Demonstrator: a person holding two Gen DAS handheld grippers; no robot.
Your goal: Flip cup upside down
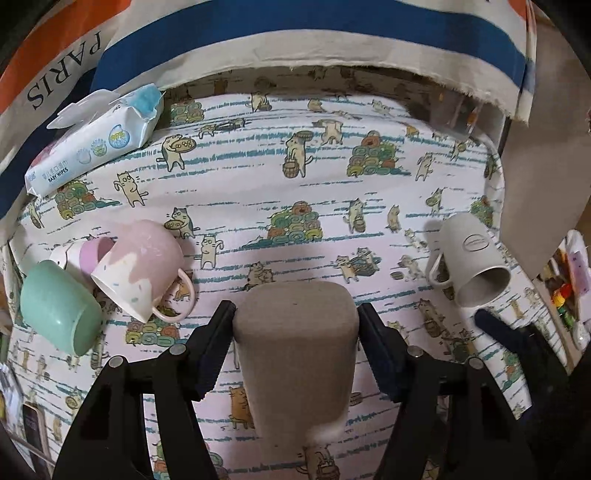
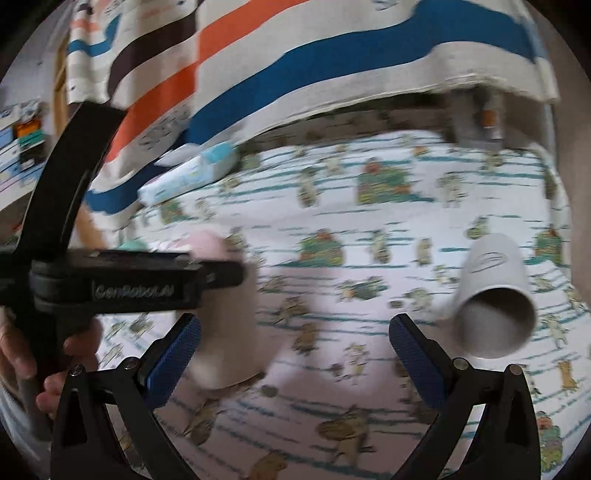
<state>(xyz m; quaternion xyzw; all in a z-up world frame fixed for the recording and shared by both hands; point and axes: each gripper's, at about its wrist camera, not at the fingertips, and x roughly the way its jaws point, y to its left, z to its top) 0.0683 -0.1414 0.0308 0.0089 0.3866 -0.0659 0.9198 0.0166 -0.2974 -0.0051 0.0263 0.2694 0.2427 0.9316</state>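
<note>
The grey-brown matte cup (image 1: 297, 350) sits clamped between the two black fingers of the left gripper (image 1: 296, 317), its flat closed base facing the camera and its body running down toward the cat-print tablecloth (image 1: 258, 192). In the right wrist view the same cup (image 2: 229, 339) shows blurred, rim down and touching or just above the cloth, with the left gripper (image 2: 221, 277) gripping it near the top.

The right gripper (image 2: 295, 347) hangs with its blue-padded jaws spread wide and nothing between them, just beside the held cup.

To the right a pale grey plastic mug with a handle and an oval logo (image 1: 469, 266) lies on its side, open mouth toward the camera. On the left stand a pink-and-white speckled ceramic mug (image 1: 142, 269) and a mint-green cup (image 1: 55, 304), both upside down, with a small lilac cup (image 1: 94, 253) behind them. A pack of baby wipes (image 1: 96, 142) lies at the far left edge against a striped cloth (image 1: 258, 26).
</note>
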